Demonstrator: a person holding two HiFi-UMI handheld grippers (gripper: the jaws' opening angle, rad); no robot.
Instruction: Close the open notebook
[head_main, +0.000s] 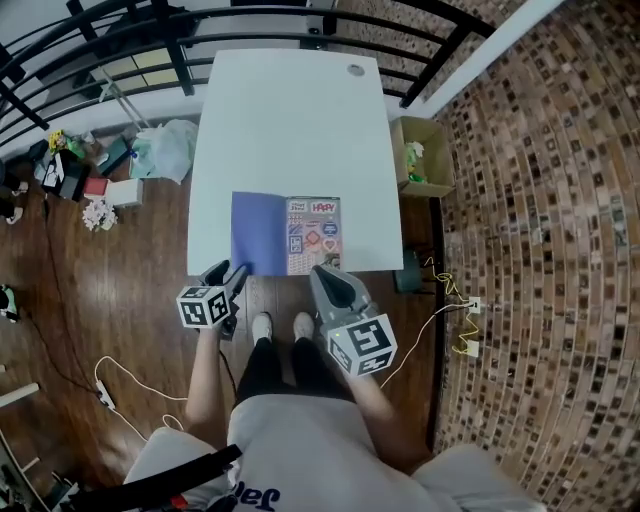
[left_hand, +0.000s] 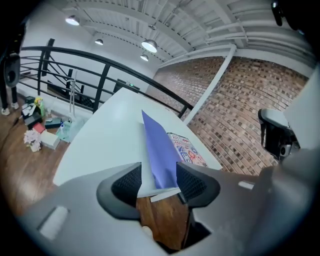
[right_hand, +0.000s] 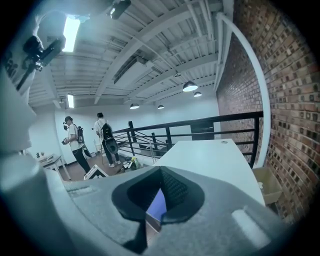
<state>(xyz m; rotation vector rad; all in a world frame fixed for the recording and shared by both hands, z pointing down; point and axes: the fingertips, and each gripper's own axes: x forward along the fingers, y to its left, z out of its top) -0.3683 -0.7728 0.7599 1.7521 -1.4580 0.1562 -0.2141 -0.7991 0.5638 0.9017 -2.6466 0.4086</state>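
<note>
I count one notebook (head_main: 285, 235), lying open at the near edge of the one white table (head_main: 290, 130). It shows two leaves, a plain blue one (left_hand: 159, 150) and a sticker-covered one (head_main: 313, 235).

Of my two grippers, the left gripper (head_main: 228, 272) has its jaws spread wide. In the left gripper view the near corner of the blue leaf shows in the gap between the two ribbed pads (left_hand: 125, 186). Neither pad presses on it, so nothing is gripped there. The rest of the blue leaf runs straight ahead of the jaws, and the sticker-covered leaf lies ahead and to the right-hand jaw's side.

The right gripper (head_main: 320, 272) has its jaws drawn together, meeting at the tips with nothing clamped. In the right gripper view, a thin sliver of blue shows through the slim wedge behind the tips. In the head view, those tips sit just short of the near edge of the sticker-covered leaf, and I cannot tell whether they touch it.

Beyond the right jaws the bare tabletop stretches away. Far off on their left-hand side stand two people, one (right_hand: 75, 142) beside the other (right_hand: 105, 137). One open cardboard box (head_main: 425, 155) sits on the floor against the table on the right-hand side. My operator's two white shoes (head_main: 262, 325) show behind the jaws, between both grippers.
</note>
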